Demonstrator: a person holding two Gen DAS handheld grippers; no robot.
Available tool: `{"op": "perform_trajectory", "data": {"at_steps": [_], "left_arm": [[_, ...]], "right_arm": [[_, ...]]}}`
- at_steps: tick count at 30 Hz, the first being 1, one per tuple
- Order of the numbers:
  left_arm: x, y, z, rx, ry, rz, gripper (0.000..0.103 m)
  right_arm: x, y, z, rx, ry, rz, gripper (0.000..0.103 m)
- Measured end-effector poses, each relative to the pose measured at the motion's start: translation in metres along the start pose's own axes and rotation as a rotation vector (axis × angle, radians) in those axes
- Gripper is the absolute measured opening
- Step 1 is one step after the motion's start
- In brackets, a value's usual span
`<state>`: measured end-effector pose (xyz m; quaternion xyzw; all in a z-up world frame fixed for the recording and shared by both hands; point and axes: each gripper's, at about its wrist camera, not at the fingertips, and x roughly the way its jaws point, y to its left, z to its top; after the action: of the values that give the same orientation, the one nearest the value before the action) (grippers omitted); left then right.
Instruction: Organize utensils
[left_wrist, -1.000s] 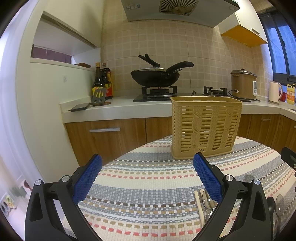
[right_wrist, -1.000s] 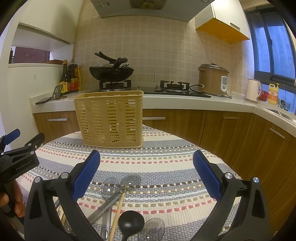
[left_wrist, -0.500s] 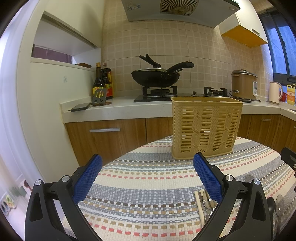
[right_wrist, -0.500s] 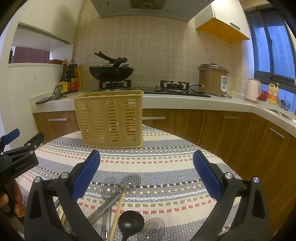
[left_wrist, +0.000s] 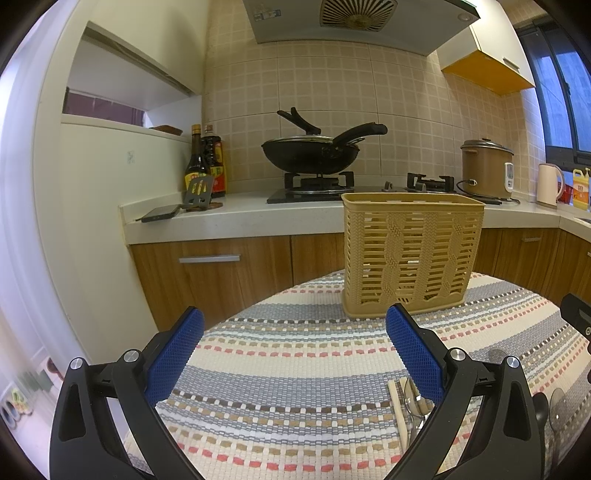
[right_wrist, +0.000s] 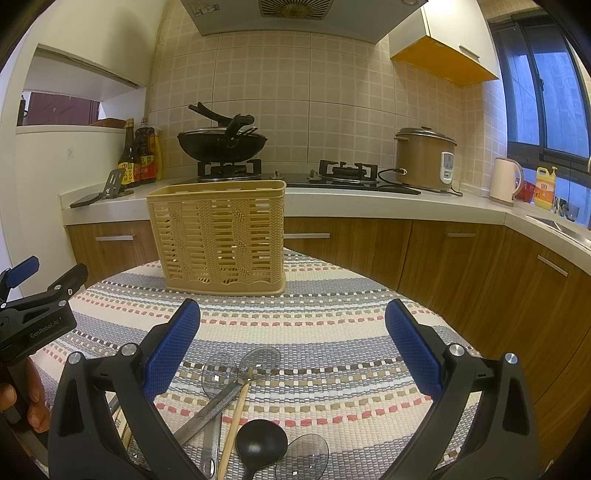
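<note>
Both grippers, L (left_wrist: 293, 345) & R (right_wrist: 291, 338), fingers spread, empty; utensils (right_wrist: 236, 391) lie near basket (right_wrist: 218, 236).

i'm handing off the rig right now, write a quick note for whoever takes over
Left gripper: open, holding nothing, above the striped cloth.
Right gripper: open, holding nothing, above the utensil pile.
Basket: upright at the far side of the table, looks empty through the slats.
Utensils lie loose on the cloth near the right gripper: black ladle, clear spoons, metal spoon, chopstick.
Done: nothing in the basket yet.
Left: pick up each utensil and stand it in the basket.
</note>
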<state>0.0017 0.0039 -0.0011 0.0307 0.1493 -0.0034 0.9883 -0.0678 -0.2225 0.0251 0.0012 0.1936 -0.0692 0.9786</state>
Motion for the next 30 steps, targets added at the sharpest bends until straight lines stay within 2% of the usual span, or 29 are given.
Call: {"op": "perform_trajectory", "data": {"at_steps": [17,20,22,26,29,30], "left_arm": [[0.001,0.002,0.000,-0.013,0.009,-0.005,0.096],[0.006,0.011,0.003,-0.064,0.055,-0.059,0.093],[0.014,0.016,0.009,-0.079,0.132,-0.163,0.091],[0.039,0.004,0.017,0.018,0.381,-0.402,0.084],[0.063,-0.010,0.011,0.047,0.578,-0.512,0.083],[0.069,-0.012,0.008,0.043,0.620,-0.543,0.082]], "right_arm": [[0.002,0.000,0.000,-0.004,0.005,-0.045,0.095],[0.005,-0.012,0.003,0.060,0.037,-0.039,0.095],[0.011,-0.020,0.006,0.088,0.088,-0.036,0.094],[0.024,-0.039,0.015,0.131,0.216,-0.015,0.077],[0.039,-0.053,0.020,0.162,0.331,0.034,0.076],[0.043,-0.056,0.020,0.166,0.366,0.046,0.076]]}}
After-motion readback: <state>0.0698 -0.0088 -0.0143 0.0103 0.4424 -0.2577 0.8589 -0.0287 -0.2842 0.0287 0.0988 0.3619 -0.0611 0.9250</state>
